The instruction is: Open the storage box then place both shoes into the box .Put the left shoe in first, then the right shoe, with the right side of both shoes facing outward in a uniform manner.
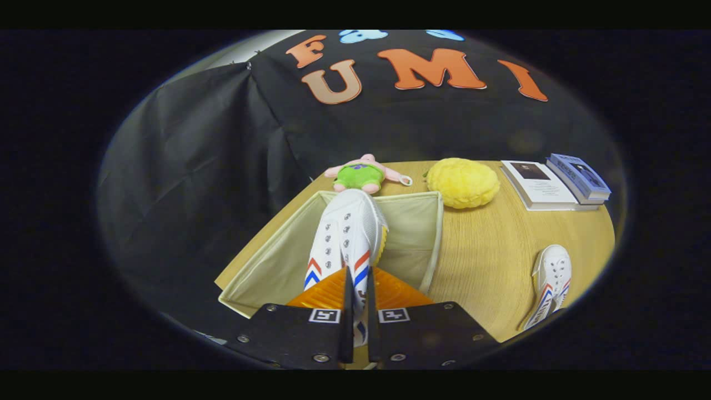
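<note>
A white canvas shoe (pixel 347 239) with red and blue chevron stripes hangs toe-forward over the open beige storage box (pixel 278 261). My gripper (pixel 358 303) is shut on the shoe's heel end, both fingers pressed close on the fabric. The shoe's toe points past the box's far wall, and its yellowish sole edge faces right. A second matching white shoe (pixel 551 280) lies on the wooden table to the right of the box, well away from my fingers.
Beyond the box sit a pink and green plush toy (pixel 364 173) and a fuzzy yellow plush (pixel 462 182). Two books (pixel 555 183) lie at the far right of the table (pixel 489 261). Black cloth walls close off the left and the back.
</note>
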A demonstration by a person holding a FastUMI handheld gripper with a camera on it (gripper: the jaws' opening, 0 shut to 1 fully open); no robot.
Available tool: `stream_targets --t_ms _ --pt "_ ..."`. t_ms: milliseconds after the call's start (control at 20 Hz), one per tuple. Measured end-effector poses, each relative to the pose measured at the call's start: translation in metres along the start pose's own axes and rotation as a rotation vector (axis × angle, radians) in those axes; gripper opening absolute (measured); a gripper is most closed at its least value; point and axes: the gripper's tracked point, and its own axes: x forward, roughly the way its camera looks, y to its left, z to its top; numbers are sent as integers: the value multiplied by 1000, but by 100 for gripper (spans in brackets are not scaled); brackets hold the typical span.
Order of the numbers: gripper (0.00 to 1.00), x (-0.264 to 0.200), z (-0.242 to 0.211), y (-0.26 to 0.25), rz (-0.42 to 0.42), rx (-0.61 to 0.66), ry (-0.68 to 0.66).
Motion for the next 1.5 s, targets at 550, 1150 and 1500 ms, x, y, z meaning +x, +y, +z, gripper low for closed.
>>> stream_targets --t_ms 550,1150,1500 --pt "81 -64 34 -23 31 62 -187" --pt "96 -109 -23 -211 -284 160 -100" --pt "94 -117 -77 -277 -359 204 19"
